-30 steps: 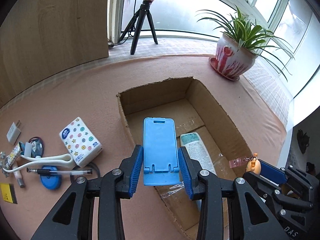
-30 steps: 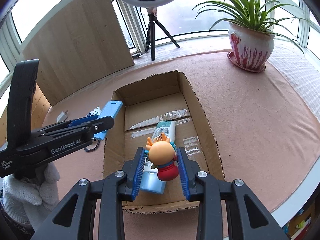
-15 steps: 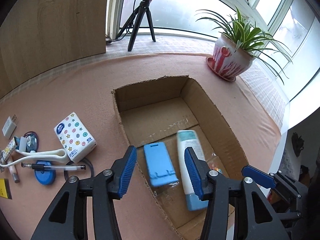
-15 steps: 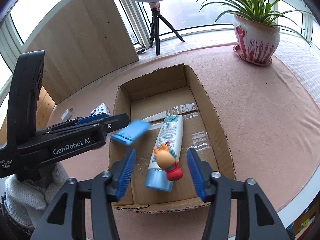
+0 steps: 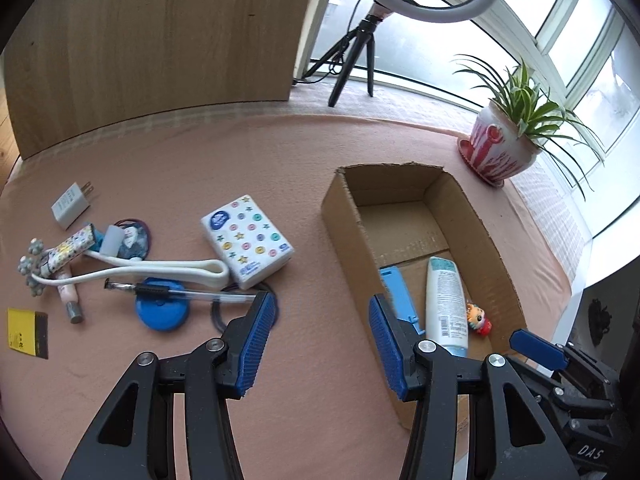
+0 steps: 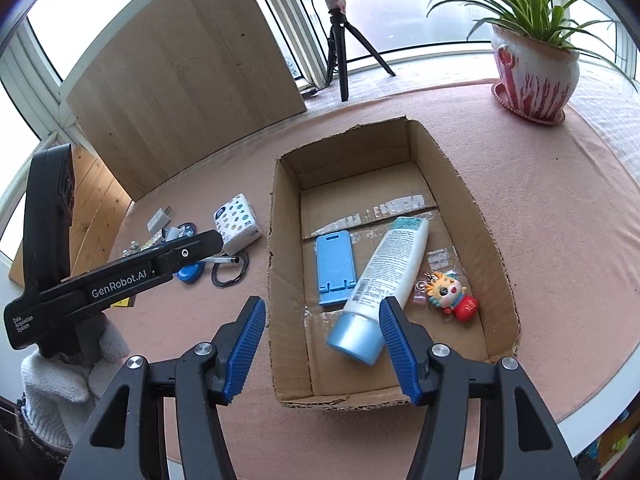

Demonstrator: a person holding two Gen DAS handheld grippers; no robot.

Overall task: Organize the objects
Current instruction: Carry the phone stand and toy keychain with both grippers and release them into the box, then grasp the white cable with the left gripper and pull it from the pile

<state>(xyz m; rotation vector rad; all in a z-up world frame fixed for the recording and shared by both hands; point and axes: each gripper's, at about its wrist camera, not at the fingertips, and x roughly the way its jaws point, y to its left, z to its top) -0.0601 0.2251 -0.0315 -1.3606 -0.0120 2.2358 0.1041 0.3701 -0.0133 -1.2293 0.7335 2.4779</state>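
Observation:
An open cardboard box (image 6: 496, 248) (image 5: 344, 236) holds a blue phone stand (image 6: 335, 266) (image 5: 398, 292), a white lotion tube with a blue cap (image 6: 384, 280) (image 5: 444, 300) and a small doll keychain (image 6: 452, 296) (image 5: 478, 318). My left gripper (image 5: 322, 340) is open and empty above the pink cloth, left of the box; it also shows in the right wrist view (image 6: 192, 246). My right gripper (image 6: 322, 348) is open and empty above the box's near left corner. Loose items lie left of the box: a patterned tissue pack (image 5: 248, 240), a pen (image 5: 176, 293), a blue lid (image 5: 162, 314).
More clutter lies at the far left: a white charger plug (image 5: 70, 206), a white band (image 5: 160, 272), a yellow card (image 5: 26, 332), a black hair tie (image 6: 230, 270). A potted plant (image 6: 536, 76), a ring-light tripod (image 6: 340, 44) and a wooden board (image 5: 152, 40) stand at the back.
Both grippers opened and let go: the blue phone stand and the doll keychain dropped into the box. Both grippers then pulled back, the left one swinging left toward the clutter.

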